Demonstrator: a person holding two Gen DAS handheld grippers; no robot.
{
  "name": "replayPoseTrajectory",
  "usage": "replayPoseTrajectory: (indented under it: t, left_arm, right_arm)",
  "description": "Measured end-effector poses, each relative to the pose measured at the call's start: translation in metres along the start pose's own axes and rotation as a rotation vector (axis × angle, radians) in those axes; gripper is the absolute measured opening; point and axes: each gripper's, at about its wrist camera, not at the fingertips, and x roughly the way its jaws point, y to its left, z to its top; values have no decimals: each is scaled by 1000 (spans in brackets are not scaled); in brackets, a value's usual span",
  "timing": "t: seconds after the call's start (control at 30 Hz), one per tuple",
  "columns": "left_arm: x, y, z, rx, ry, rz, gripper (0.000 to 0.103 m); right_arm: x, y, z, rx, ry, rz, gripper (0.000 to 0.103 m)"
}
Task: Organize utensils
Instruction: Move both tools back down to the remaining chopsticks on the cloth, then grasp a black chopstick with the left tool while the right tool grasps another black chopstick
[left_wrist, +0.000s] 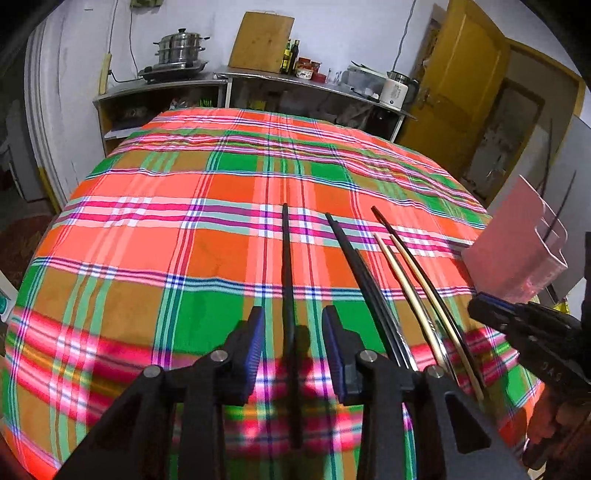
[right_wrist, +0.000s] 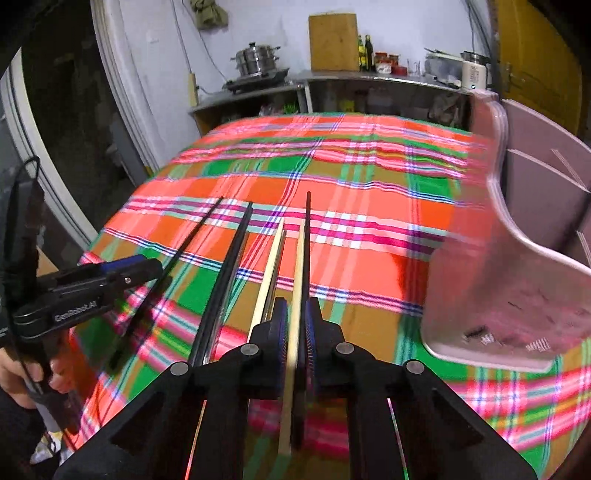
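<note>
My left gripper (left_wrist: 293, 343) hung just above the plaid tablecloth (left_wrist: 207, 229) with its jaws spread wide. One black chopstick (left_wrist: 287, 280) ran straight ahead through the gap, clear of both pads (I saw cloth on either side of it). To that gripper's right lay the remaining chopsticks (left_wrist: 399, 280), black and pale ones fanned out side by side.

My right gripper (right_wrist: 295, 332) had its jaws drawn narrow, pinching two sticks together: a pale chopstick (right_wrist: 297, 266) and a thin black chopstick (right_wrist: 307, 236) pressed against its right edge, both pointing forward. Just left of those fingers lay another pale chopstick (right_wrist: 271, 258), then a thick black pair (right_wrist: 231, 266).

The pink utensil holder (right_wrist: 517, 280) lay tipped on its side on the cloth, ahead and to the right of the right gripper; its dividers showed at the open end. Beyond the table stood a counter with a steel steamer pot (right_wrist: 256, 59) and a wooden cutting board (right_wrist: 332, 40).
</note>
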Motion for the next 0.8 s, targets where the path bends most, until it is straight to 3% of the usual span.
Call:
replayPoseTrajectory:
  t: [0.47, 0.8]
  left_arm:
    - [22, 1, 9, 26, 20, 8, 33]
    - [32, -9, 20, 72, 36, 71, 31]
  right_arm:
    - [38, -8, 19, 4, 56, -32, 10]
    - [53, -8, 40, 0, 83, -25, 10]
